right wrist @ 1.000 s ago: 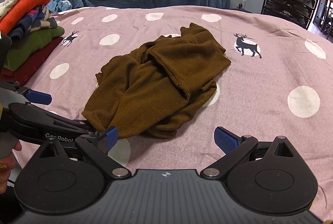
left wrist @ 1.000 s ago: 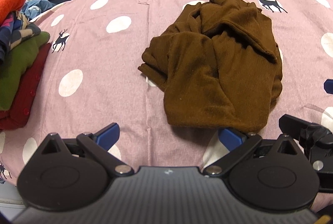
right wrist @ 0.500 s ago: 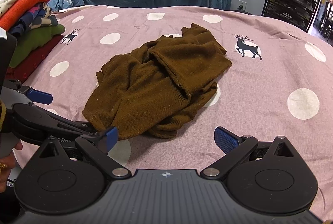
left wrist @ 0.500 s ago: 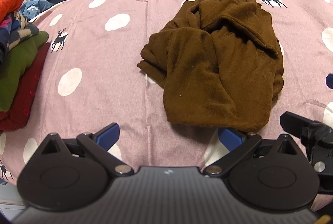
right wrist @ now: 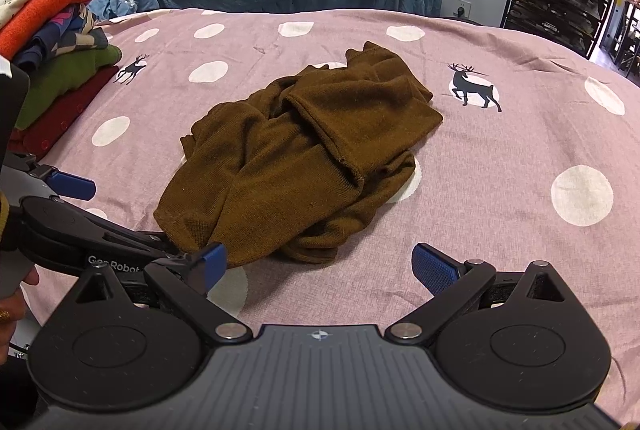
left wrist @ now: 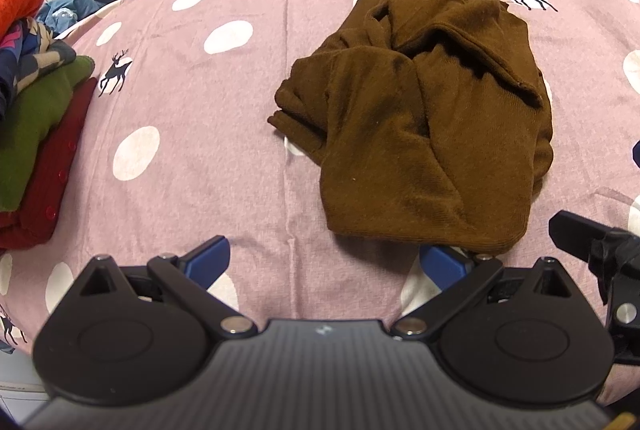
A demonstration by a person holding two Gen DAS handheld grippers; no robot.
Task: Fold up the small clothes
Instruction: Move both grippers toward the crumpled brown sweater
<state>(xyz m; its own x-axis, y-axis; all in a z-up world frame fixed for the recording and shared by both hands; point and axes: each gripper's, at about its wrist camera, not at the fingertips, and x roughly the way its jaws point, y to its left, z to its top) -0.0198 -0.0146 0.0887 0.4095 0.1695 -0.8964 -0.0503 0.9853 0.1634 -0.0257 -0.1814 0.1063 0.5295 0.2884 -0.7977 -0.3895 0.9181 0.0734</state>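
You've got even, soft indoor light, no glare. Faint shadow under the brown garment (left wrist: 424, 134). Focus is sharp centre-frame; heavy fisheye bending and dark vignetting in the corners.

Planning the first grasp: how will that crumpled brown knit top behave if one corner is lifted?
The brown knit top lies in soft overlapping folds, so it will probably droop and unfurl rather than hold shape. Its thin fabric suggests it is light. The ribbed knit on the cotton bedsheet likely drags rather than slides when pushed.

Matt ribbed knit sweater (left wrist: 420, 134), soft cotton sheet (left wrist: 192, 158)
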